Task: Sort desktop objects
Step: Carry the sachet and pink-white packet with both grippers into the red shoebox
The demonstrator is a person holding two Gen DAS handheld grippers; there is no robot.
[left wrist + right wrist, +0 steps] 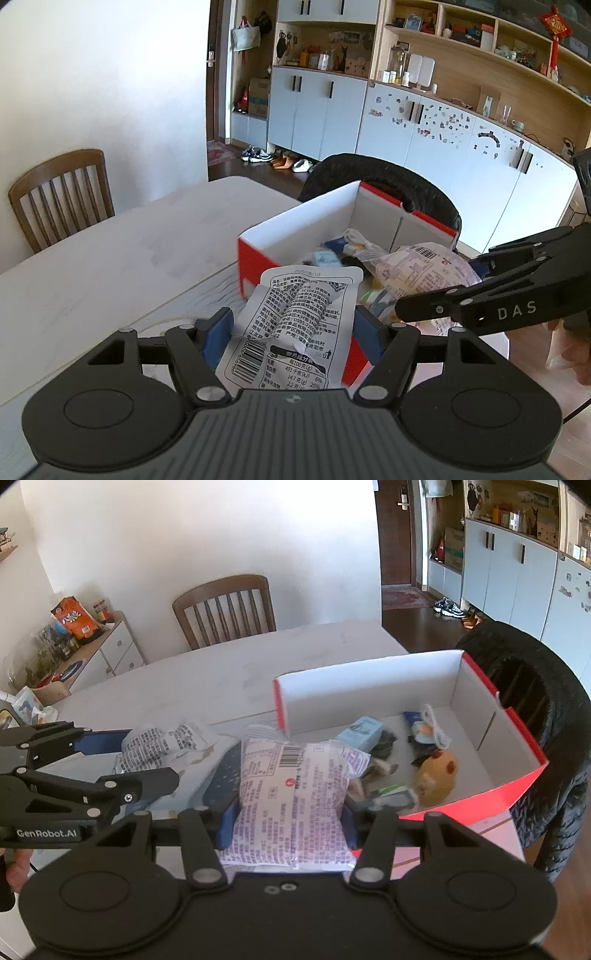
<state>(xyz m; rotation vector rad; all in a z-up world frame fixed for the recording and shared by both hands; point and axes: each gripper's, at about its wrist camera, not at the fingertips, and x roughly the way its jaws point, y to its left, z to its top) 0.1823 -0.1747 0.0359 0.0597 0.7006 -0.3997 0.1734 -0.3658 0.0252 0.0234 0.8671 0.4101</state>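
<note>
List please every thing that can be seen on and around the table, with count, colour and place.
Open cardboard box: one, red outside, white inside; on the table's right part.
Small mixed items: several, blue, tan, dark; inside the box.
Flat white printed snack packet: one, white with black text; in the left gripper.
Puffy pale snack bag with purple print: one; in the right gripper.
Pale table: one.
Wooden slatted chair: one, brown; behind the table.
Black quilted coat: one; beside the box.
Left gripper: black, blue fingers.
Right gripper: black, blue fingers.
</note>
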